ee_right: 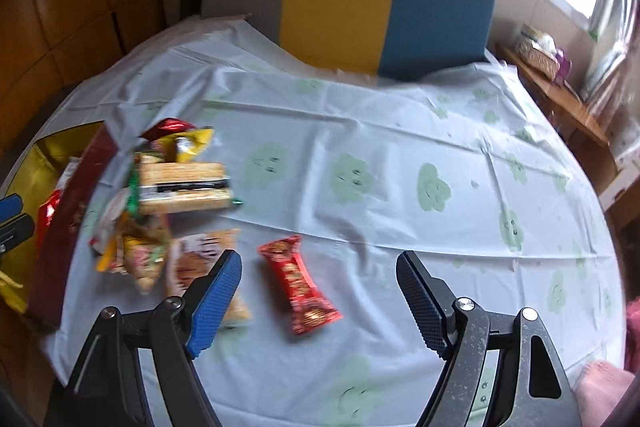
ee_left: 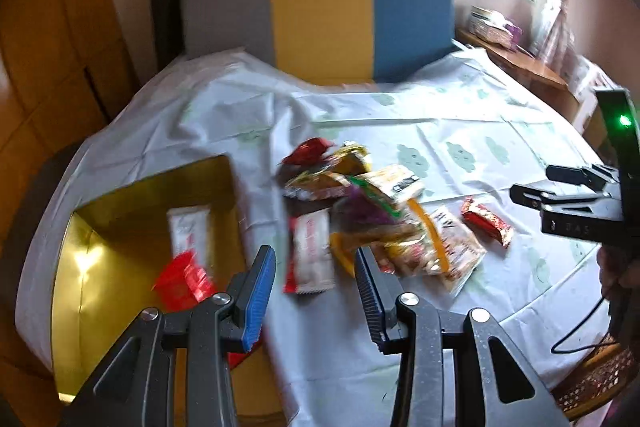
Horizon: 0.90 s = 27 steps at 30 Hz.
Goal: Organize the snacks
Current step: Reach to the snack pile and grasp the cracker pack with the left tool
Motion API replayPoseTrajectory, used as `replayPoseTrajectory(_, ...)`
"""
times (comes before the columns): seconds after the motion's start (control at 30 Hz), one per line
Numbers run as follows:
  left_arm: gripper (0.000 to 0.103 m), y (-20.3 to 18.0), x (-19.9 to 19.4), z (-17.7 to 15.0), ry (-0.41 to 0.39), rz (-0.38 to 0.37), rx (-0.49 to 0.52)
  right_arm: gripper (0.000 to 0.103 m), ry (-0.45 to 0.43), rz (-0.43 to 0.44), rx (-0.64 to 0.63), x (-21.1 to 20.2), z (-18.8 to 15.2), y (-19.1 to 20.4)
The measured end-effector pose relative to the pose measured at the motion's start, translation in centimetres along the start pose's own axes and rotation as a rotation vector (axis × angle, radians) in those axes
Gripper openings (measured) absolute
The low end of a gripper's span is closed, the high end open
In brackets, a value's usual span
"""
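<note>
Right wrist view: glossy red crinkled-foil snack bar (ee_right: 298, 283) lies beside the mixed wrapper pile (ee_right: 160, 211); right gripper (ee_right: 320, 303) and left gripper (ee_left: 316, 291) both gape, empty.

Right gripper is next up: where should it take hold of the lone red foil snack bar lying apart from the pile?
Grip the red foil snack bar across its narrow middle, coming from above. It lies flat on the pale tablecloth, with bare cloth along both long edges. The open right gripper already hangs over it; turn it so the fingers straddle the long sides.

one gold box (ee_left: 120, 199) (two packets inside), one snack pile (ee_left: 376, 211), two hand-held grippers (ee_left: 316, 267)
</note>
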<state>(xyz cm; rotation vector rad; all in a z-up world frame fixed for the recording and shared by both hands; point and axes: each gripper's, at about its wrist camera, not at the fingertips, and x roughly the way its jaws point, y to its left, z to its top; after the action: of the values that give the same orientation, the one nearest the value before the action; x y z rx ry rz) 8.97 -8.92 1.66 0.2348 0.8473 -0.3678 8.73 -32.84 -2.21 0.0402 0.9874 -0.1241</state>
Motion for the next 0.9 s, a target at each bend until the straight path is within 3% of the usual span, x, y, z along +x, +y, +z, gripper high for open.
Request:
replayPoseTrajectory(0.1, 0.046, -1.8, 1.7, 1.1, 0.019, -0.032, 0.104, 0.08, 0.051, 0.029, 0.079, 1.2, 0.0, -1.4)
replayPoseTrajectory(0.17, 0.059, -2.6, 2.6, 1.8, 0.035, -0.061, 0.137, 0.08, 0.059, 0.051, 0.12, 1.3, 0.2, -2.1)
replayPoseTrajectory(0.63, 0.06, -8.0, 10.6, 6.8, 0.139, -0.047, 0.424, 0.08, 0.06, 0.124, 0.255, 0.8, 0.7, -4.2)
replayPoseTrajectory(0.8, 0.06, -9.4, 13.7, 6.5, 0.228, -0.072, 0.509, 0.08, 0.063, 0.142, 0.269, 0.7, 0.8, -4.3)
replayPoseTrajectory(0.9, 0.059, -9.8, 14.4, 6.2, 0.223, -0.057, 0.519, 0.08, 0.062, 0.148, 0.267, 0.8, 0.8, -4.1)
